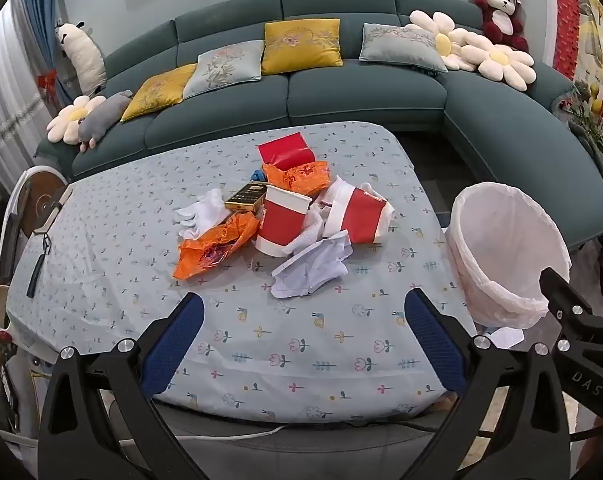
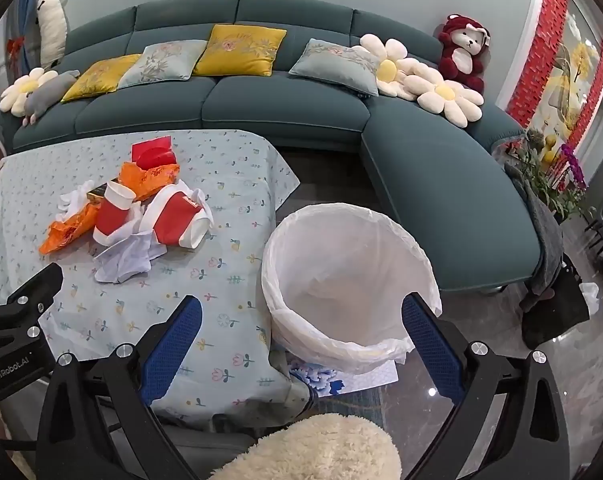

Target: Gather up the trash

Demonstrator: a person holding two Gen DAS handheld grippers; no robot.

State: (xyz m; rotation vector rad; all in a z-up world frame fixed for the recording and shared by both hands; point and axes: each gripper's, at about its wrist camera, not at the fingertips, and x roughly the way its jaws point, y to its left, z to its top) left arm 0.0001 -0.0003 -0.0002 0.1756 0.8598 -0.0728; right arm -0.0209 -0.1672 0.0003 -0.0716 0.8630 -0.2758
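Claws both gape wide and hold nothing. From the left claw (image 1: pixel 303 316), above the flowered desk (image 1: pixel 121 248), the trash pile sits toward 12 o'clock: an upright red cup (image 1: pixel 283 220), a tipped red cup (image 1: pixel 359 216), crumpled white paper (image 1: pixel 313 268), orange bags (image 1: pixel 209 248). Only this view shows the dark box (image 1: pixel 247 197) clearly. The right claw (image 2: pixel 301 316) frames the lined white bin (image 2: pixel 349 276) beside the desk; here the pile lies at 10 o'clock, and the bin looks empty.
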